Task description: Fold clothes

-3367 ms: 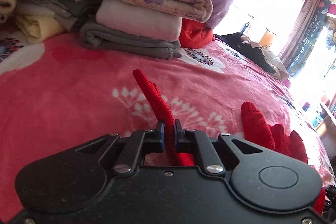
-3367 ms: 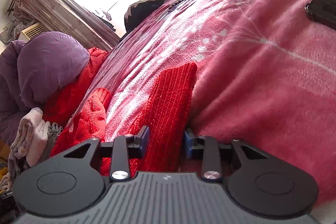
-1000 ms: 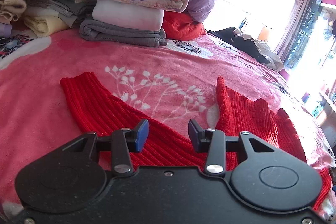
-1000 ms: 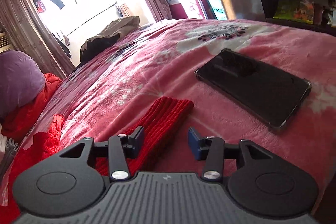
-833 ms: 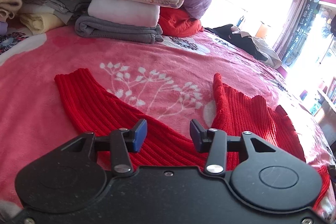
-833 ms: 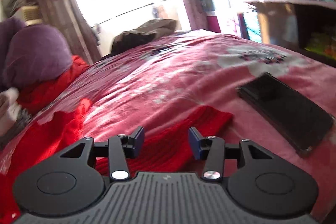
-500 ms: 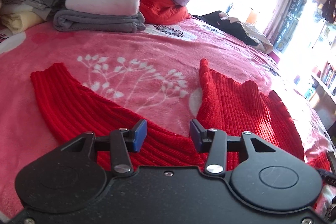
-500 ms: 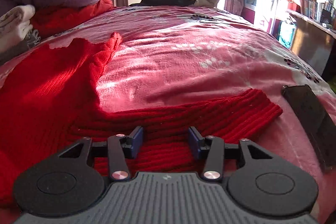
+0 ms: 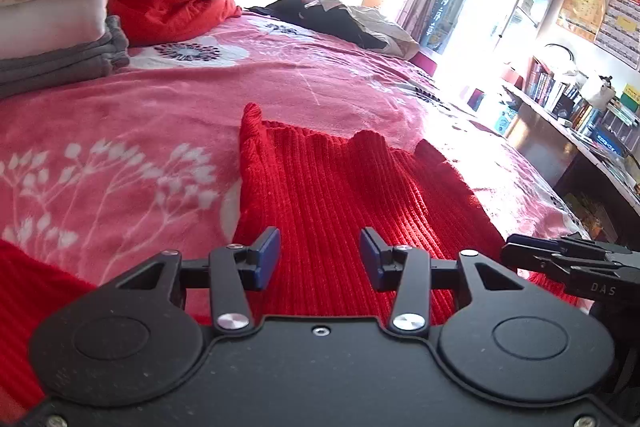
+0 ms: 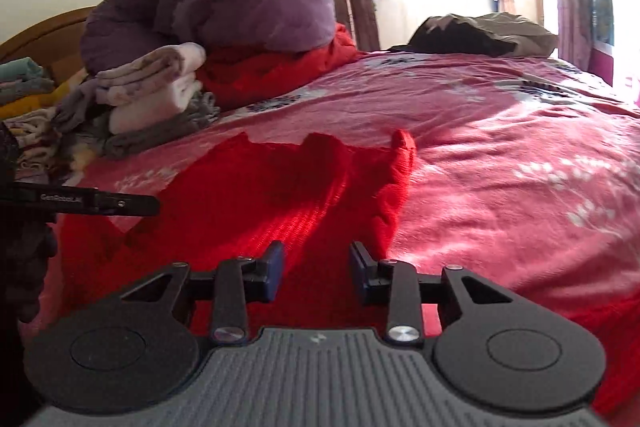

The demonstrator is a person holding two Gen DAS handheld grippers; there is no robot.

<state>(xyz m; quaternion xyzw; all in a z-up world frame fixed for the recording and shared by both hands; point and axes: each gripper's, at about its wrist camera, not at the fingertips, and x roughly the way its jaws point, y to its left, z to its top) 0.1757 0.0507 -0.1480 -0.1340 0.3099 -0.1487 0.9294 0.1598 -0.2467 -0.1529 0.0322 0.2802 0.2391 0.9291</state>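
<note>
Red ribbed knit sweater (image 9: 340,195), spread mostly flat on pink floral blanket (image 9: 120,131). Far edge rumpled, two corners poking up. Sleeve stretched out sideways along blanket, partly cut off at frame edge.

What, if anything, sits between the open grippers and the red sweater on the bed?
Nothing visible. The red sweater lies spread on the pink blanket directly under both the left gripper and right gripper, jaws open. The folded stack sits well beyond it.
</note>
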